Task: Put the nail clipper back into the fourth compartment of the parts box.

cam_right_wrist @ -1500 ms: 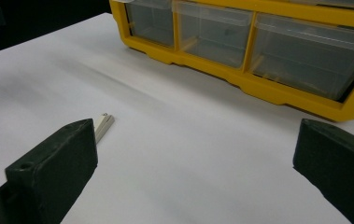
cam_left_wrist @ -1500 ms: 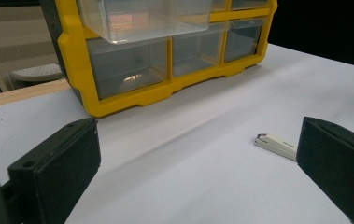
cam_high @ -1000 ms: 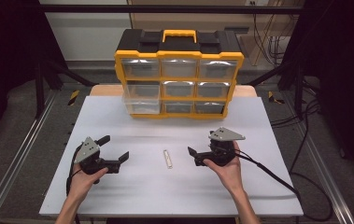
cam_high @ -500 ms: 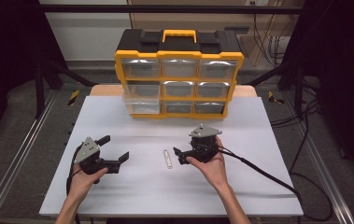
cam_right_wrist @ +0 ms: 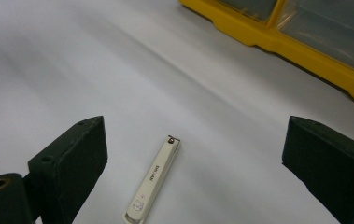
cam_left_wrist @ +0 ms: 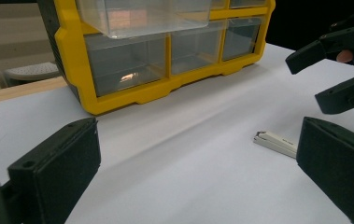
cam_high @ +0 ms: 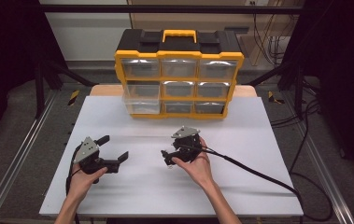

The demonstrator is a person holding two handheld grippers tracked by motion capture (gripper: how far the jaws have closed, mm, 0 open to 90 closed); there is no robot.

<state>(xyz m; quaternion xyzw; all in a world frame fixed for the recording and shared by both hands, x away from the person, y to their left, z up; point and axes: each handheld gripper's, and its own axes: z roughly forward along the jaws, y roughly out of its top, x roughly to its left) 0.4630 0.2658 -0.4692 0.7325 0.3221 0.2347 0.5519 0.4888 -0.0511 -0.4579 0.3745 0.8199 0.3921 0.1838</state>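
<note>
White nail clipper (cam_right_wrist: 152, 185), tiny unreadable print, between right tool's (cam_right_wrist: 193, 168) wide-apart, just-narrowing jaws.

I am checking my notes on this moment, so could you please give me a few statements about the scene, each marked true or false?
1. The cream-white flat nail clipper lies on the white table. True.
2. The right gripper is clamped on the clipper. False: its jaws stand wide either side of it, not touching.
3. The yellow-and-black drawer organiser has one clear drawer pulled out. True.
4. The left gripper holds the clipper. False: it is open and holds nothing.
</note>
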